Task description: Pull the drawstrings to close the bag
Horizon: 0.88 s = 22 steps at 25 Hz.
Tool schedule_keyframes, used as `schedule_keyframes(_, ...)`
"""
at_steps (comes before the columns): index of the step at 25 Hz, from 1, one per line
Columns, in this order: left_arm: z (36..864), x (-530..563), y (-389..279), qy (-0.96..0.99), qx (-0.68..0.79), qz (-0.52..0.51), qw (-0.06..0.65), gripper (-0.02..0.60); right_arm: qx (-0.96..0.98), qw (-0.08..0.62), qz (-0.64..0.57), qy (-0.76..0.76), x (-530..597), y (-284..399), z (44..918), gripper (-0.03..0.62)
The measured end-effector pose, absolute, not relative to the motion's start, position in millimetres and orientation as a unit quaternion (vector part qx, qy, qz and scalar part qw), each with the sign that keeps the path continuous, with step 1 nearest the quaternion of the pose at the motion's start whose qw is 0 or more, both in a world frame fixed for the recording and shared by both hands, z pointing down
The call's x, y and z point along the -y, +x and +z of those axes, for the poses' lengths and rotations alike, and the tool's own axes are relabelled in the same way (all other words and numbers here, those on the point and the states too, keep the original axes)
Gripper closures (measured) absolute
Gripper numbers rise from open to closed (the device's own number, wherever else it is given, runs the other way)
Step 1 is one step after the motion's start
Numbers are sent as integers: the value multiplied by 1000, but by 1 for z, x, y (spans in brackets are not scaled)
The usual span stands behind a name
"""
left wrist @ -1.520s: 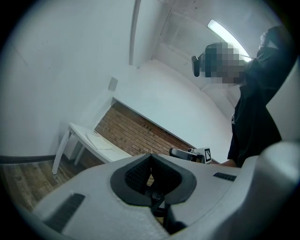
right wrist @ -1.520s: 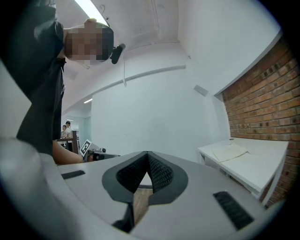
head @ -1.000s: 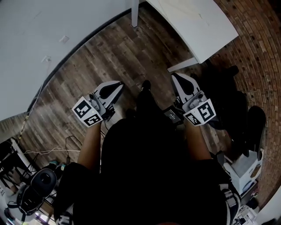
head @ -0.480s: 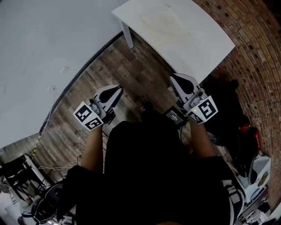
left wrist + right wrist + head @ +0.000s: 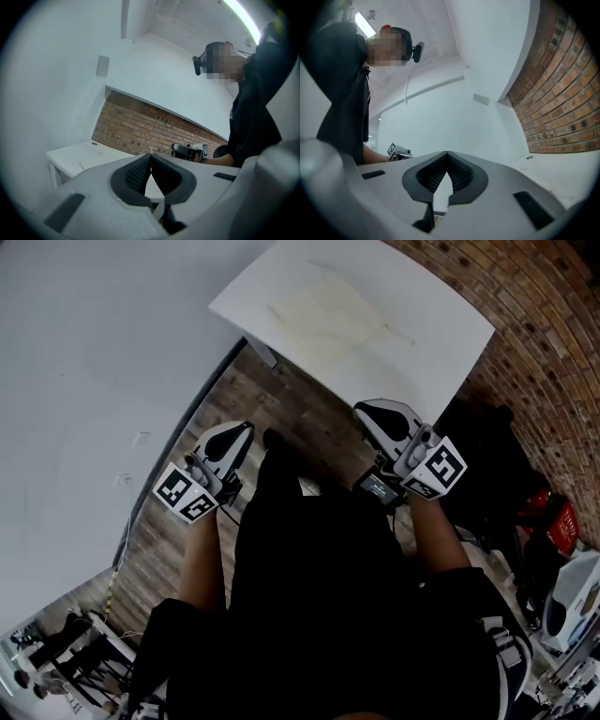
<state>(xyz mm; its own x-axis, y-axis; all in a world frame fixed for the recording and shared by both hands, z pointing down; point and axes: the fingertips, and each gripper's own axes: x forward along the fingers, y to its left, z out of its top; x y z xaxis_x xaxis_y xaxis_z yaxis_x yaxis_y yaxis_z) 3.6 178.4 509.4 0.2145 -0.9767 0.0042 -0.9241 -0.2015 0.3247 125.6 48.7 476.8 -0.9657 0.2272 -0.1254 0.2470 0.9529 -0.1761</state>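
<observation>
head view: the person stands over a wooden floor [image 5: 291,423], a gripper in each hand held out in front at waist height. the left gripper [image 5: 232,434] and the right gripper [image 5: 380,414] both point forward toward a white table [image 5: 441,343] that stands between a white wall [image 5: 94,352] and a brick wall [image 5: 553,352].

on the table top lies a flat, pale cream shape [image 5: 323,313] that looks like the bag, with a thin line trailing off toward its right. it is too faint against the white surface to make out the drawstrings for sure. it lies ahead of both grippers and well apart from them, closer to the line of the right gripper than the left. neither one touches it or the table.

in the left gripper view the two jaws are clenched, pads meeting at the tip with nothing between them. the right gripper view shows the same: jaws pressed together on nothing, only wall and brick beyond.
</observation>
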Motion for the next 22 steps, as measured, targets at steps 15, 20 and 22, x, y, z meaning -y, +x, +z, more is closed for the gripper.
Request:
schedule_keyframes(15,516,-19,-186,844,513,-52,148,565,-992,46,-117,-21,53,-8,466,585)
schedule_keyframes(20,537,39,-229,889,438,5,134,565,-989,11,-96,-110,79,-31,470,518)
schedule_keyframes(22,549,62,-241,897,420,17,138,563,-985,1,-95,-147,93,-27,476,500)
